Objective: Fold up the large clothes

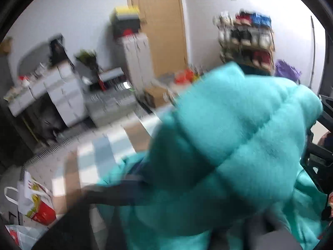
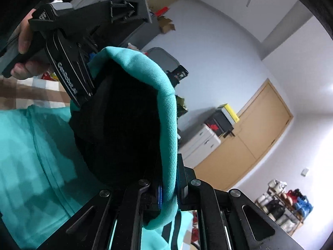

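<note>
Right tongs [image 2: 169,193] pinch the rolled edge of a teal sweatshirt [image 2: 37,156], lifted above a checked bedspread [image 2: 25,95]. Left tongs [image 2: 83,87], held in a hand [image 2: 24,41], meet the same garment at far left; their closure cannot be told.

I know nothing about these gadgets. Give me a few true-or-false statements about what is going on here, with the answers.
1. The soft teal fleece garment is clamped in the right hand-held gripper. True.
2. The garment lies folded flat. False: it is lifted and bunched.
3. The tan wooden door is shut. True.
4. The left hand-held gripper is far from the garment. False: it meets the fabric's edge, though its grip is hidden.
5. The shoe rack is bare. False: shoes fill it.
</note>
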Motion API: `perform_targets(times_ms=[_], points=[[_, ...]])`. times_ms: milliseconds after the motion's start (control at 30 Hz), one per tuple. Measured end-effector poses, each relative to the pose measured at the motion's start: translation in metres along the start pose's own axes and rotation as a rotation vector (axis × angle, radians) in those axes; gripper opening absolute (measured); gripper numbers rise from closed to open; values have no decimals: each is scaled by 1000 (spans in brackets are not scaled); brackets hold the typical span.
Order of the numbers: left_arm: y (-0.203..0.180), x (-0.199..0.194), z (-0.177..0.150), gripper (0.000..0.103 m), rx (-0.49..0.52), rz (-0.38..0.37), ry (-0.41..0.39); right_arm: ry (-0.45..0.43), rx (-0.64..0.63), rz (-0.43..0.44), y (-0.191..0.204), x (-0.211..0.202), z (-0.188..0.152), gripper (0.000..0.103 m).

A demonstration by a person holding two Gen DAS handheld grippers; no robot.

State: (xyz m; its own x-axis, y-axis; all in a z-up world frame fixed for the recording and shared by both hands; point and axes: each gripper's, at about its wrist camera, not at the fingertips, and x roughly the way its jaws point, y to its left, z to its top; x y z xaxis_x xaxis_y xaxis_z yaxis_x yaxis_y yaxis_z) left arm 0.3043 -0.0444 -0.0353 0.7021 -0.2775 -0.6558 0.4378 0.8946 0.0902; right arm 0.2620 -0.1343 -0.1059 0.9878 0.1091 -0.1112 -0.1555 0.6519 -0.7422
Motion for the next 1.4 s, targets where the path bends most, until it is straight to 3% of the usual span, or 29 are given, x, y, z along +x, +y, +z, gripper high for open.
perform_targets(times_ms=[67,133,233,300,367,400,467,567,633,733,800,867,933,967,1000,1033,1067,1100,1167,1267,1333,1400], points=[[-1,-1,3,1,-9,49,-24,53,162,64,-22,6,1,9],[-3,-6,14,1,-16,134,-35,97,280,70,-45,15,5,9],[-4,-27,42,1,-43,287,-100,123,327,28,-67,32,19,9],[-11,-57,58,0,-55,360,-207,126,374,-17,-90,45,33,8],[-17,-89,53,0,-135,348,-325,44,563,-61,-132,36,39,9],[-26,-102,40,0,-171,329,-375,10,655,-42,-145,31,35,10],[-45,-108,7,0,-184,300,-412,25,779,28,-155,22,31,12],[-71,-84,-44,0,-173,216,-321,56,777,100,-133,-2,5,12],[-73,-62,-75,2,-243,92,-205,164,826,179,-113,-7,-26,15],[-67,-31,-116,6,-402,-119,7,385,997,311,-88,-5,-83,20],[-58,-28,-133,17,-477,-249,67,506,1099,396,-67,-6,-107,25],[-58,-45,-138,21,-471,-310,70,583,1208,502,-62,-13,-128,25],[-53,-66,-139,29,-436,-355,64,546,1297,560,-57,-37,-130,27],[-49,-71,-136,50,-418,-370,74,523,1314,564,-56,-47,-127,33],[-47,-76,-133,80,-414,-383,83,501,1335,571,-58,-60,-126,48],[-49,-83,-128,86,-425,-404,79,501,1348,569,-58,-67,-129,64],[-44,-91,-126,86,-444,-429,45,494,1378,548,-61,-74,-131,98],[-42,-97,-121,86,-441,-447,33,460,1415,520,-56,-85,-136,103],[-47,-96,-108,86,-425,-492,58,457,1449,553,-54,-98,-140,103],[-47,-90,-83,86,-369,-425,70,402,1559,590,-52,-124,-150,103],[-43,-67,-71,86,-370,-409,98,344,1599,615,-47,-146,-153,103],[-53,-32,-58,86,-349,-426,188,278,1622,671,-44,-167,-149,103]])
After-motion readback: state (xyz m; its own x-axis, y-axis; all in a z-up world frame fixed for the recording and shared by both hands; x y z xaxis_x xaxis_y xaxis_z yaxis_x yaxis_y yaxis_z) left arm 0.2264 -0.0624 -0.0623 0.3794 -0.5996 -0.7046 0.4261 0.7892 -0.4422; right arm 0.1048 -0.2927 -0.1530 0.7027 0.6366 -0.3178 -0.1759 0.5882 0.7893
